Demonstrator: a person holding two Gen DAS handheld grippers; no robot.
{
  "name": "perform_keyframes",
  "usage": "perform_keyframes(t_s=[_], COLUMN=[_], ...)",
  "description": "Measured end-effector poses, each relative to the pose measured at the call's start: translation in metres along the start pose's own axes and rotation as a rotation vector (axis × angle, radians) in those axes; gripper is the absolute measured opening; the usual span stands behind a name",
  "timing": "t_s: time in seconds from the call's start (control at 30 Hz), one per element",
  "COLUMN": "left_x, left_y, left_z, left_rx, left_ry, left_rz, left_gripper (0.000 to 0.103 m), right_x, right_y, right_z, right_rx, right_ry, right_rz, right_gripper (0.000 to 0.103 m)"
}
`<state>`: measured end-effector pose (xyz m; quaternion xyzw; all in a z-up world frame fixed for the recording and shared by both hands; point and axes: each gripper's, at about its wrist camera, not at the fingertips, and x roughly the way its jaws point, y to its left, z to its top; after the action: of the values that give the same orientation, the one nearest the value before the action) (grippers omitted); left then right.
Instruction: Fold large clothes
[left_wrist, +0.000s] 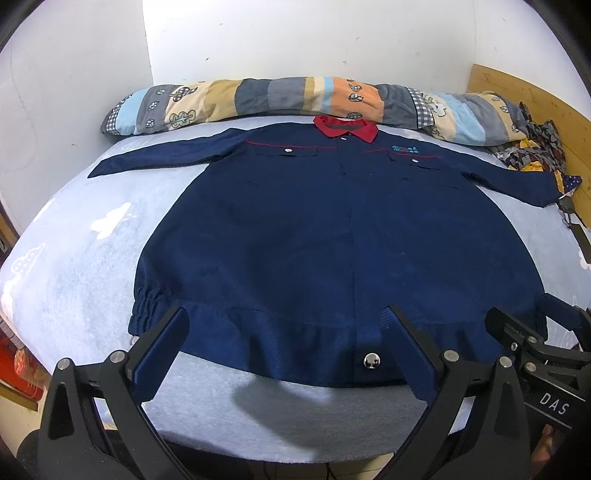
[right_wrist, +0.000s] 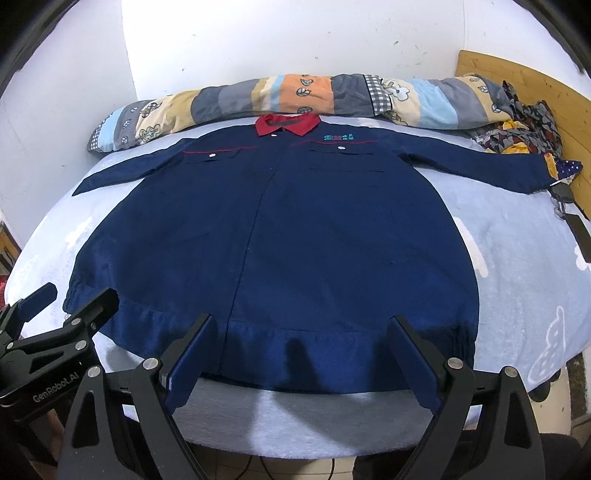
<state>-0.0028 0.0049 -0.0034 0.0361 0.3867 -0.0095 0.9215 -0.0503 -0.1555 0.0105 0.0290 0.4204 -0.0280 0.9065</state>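
While both claws gape wide and empty, left gripper (left_wrist: 288, 325) and right gripper (right_wrist: 303, 332) hover over the jacket (left_wrist: 332, 236) hem.

Navy jacket (left_wrist: 332, 236) with red collar (left_wrist: 345, 129), spread flat, front up, closed, on the bed (left_wrist: 74, 266). Collar toward the far edge, elastic hem (left_wrist: 258, 332) near the near edge. Both sleeves stretched straight out toward the side edges. Snap pockets on the chest.
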Motion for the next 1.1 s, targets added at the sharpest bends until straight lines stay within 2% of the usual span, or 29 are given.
perform_keyframes(t_s=[0.6,1.1], left_x=[0.0003,-0.0007], left_y=[0.0015,0.0021], left_z=[-0.0016,0.0004], left_rx=[-0.011,-0.016], left_ry=[-0.016,0.012], left_rz=[-0.016,-0.038], left_gripper=[0.103,0.103], right_x=[0.001,0.0046], right_y=[-0.0044,-0.0088], right_z=[-0.0021,-0.0011], right_rx=[0.011,0.02], right_ry=[0.012,0.025], right_rz=[0.0,0.008], right_gripper=[0.094,0.094])
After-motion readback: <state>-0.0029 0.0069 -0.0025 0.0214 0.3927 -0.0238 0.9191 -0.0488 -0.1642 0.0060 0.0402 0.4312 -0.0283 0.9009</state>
